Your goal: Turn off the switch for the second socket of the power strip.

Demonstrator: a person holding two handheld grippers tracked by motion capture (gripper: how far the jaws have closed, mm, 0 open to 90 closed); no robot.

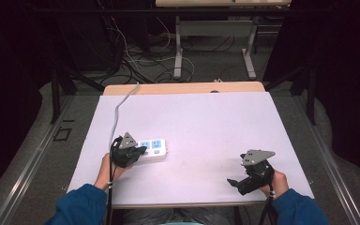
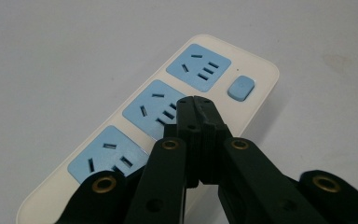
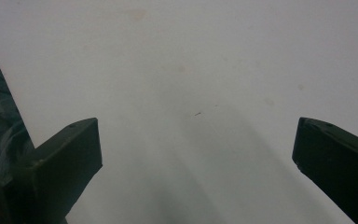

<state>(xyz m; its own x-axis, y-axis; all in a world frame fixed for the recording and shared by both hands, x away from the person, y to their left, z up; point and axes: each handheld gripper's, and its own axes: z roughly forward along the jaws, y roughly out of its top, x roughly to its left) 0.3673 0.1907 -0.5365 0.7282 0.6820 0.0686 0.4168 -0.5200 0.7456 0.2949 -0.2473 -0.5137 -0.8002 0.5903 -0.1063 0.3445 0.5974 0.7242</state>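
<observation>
Hovering left claw (image 2: 195, 100) closed over power strip (image 2: 242, 65), right claw (image 3: 196, 154) spread apart

White three-socket power strip (image 1: 151, 151) flat

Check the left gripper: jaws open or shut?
Shut. In the left gripper view, the left gripper has its two black jaws pressed together, no gap, tips over the power strip, gripping nothing.

A white sheet (image 1: 206, 126) covers the wooden table (image 1: 183, 88). A white power strip (image 1: 153, 151) with blue sockets lies near its left edge. Tangled cables (image 1: 140, 61) sprawl on the far floor beside a table frame (image 1: 213, 44).
</observation>
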